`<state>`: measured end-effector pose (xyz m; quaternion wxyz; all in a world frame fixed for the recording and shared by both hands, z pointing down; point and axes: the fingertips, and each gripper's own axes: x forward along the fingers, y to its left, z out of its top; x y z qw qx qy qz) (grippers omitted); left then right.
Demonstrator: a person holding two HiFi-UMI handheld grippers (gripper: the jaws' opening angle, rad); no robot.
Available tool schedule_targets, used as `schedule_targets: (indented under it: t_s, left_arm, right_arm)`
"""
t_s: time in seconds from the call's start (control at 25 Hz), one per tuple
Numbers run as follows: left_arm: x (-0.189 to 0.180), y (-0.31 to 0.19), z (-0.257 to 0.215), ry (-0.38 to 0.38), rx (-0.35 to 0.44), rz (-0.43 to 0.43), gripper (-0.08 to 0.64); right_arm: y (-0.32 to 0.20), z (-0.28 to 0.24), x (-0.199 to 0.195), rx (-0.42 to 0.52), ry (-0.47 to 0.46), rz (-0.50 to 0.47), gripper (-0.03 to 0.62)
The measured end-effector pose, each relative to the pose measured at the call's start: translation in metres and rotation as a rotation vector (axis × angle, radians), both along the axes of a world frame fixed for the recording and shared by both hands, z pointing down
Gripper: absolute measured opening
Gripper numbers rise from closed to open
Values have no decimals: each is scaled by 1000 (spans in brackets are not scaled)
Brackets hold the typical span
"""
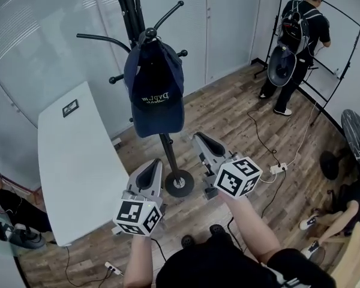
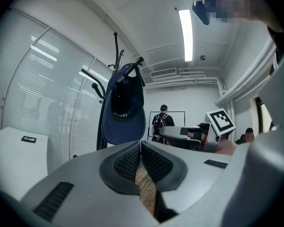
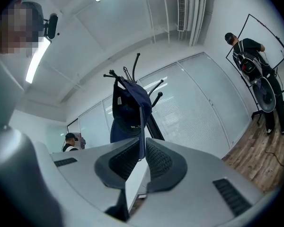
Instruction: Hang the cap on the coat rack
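Observation:
A navy cap [image 1: 154, 86] hangs upright on a hook of the black coat rack [image 1: 131, 11], its brim pointing down. The same cap [image 2: 124, 109] shows in the left gripper view, and the cap [image 3: 128, 112] shows again in the right gripper view, always ahead of the jaws and apart from them. My left gripper [image 1: 155, 164] is held low near the rack's round base [image 1: 180, 185], shut and empty. My right gripper [image 1: 199, 138] is just right of the pole below the cap, also shut with nothing in it. Both pairs of jaws, left gripper [image 2: 140, 145] and right gripper [image 3: 144, 143], stand closed together.
A white table [image 1: 72, 161] stands left of the rack. A person with a backpack [image 1: 297, 35] works at a whiteboard at the far right. Cables and a power strip [image 1: 278, 168] lie on the wood floor. A fan [image 1: 355, 134] stands at the right edge.

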<state>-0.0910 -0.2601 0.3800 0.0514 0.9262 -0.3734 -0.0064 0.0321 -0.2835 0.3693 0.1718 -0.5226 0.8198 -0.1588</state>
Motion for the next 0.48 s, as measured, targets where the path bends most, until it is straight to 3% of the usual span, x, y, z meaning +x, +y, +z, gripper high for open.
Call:
schedule_targets:
  t_s: [0.48]
  left_arm:
    - [-14,2,11,22,-29,85,20]
  right_arm:
    - [19,9,-16,-29,48,75,44]
